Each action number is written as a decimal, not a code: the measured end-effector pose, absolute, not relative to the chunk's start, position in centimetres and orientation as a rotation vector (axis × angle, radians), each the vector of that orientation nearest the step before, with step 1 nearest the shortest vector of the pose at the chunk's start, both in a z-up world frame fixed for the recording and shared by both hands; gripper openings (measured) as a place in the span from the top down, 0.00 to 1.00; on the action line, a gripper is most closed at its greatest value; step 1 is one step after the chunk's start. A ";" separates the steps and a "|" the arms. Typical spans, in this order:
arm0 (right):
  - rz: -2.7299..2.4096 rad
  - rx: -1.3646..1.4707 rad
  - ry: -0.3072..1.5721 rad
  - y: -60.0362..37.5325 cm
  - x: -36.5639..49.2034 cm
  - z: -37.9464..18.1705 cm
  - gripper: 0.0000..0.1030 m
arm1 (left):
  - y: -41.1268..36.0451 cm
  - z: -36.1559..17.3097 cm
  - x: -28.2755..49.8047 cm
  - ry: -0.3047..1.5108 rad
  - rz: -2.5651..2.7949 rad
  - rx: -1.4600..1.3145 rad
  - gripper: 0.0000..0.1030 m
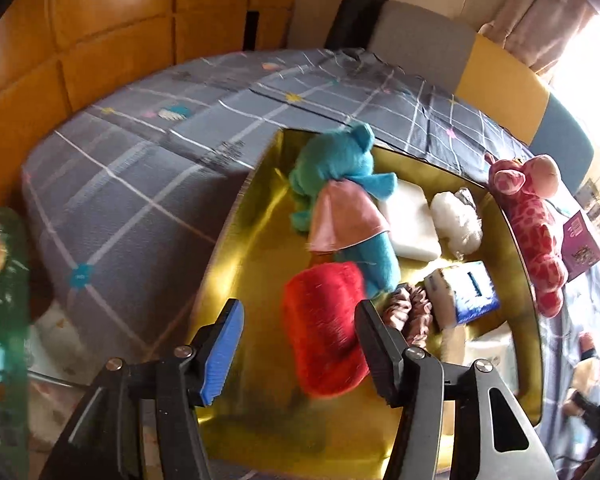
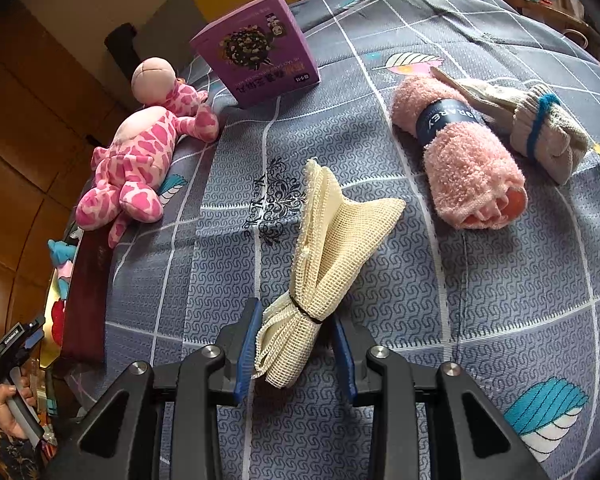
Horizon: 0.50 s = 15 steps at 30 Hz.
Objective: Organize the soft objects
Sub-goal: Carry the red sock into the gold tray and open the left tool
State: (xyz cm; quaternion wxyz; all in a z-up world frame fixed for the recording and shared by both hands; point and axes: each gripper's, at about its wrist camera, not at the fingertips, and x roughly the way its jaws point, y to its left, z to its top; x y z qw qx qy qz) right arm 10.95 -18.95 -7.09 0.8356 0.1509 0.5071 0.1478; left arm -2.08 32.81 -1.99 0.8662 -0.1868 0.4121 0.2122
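A bed point(image 1: 132, 200) under a grey checked cover fills both views. On it lies a gold-lined box point(image 1: 256, 256) holding soft things: a teal plush point(image 1: 340, 164) with a pink cloth point(image 1: 344, 220) over it, a red plush point(image 1: 324, 328) nearest the camera, a white pad point(image 1: 408, 220), a white puff point(image 1: 456, 220), a blue-and-white pack point(image 1: 464, 292) and a scrunchie point(image 1: 410, 312). A pink giraffe point(image 2: 136, 160) lies on the cover at the box's edge, a purple box point(image 2: 260, 48) beside it. Further right lie a pink towel roll point(image 2: 460, 152) and, touching it, a white knit roll point(image 2: 540, 124). A cream mesh bundle point(image 2: 320, 260) lies in the middle of the cover, its tied end between the pads of the right gripper point(image 2: 294, 344), which clamps it. The left gripper point(image 1: 296, 348) hangs over the box with jaws parted, gripping nothing, the red plush just beyond its right finger.
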 end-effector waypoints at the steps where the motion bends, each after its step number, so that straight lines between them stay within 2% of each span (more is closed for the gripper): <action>1: 0.310 0.314 1.072 -18.9 10.9 -7.1 0.68 | 32.5 -1.7 -2.5 0.853 0.451 -0.377 0.40; 15: 0.290 0.195 1.025 -16.1 10.1 -5.1 0.72 | 28.0 1.2 -5.2 0.755 0.377 -0.281 0.37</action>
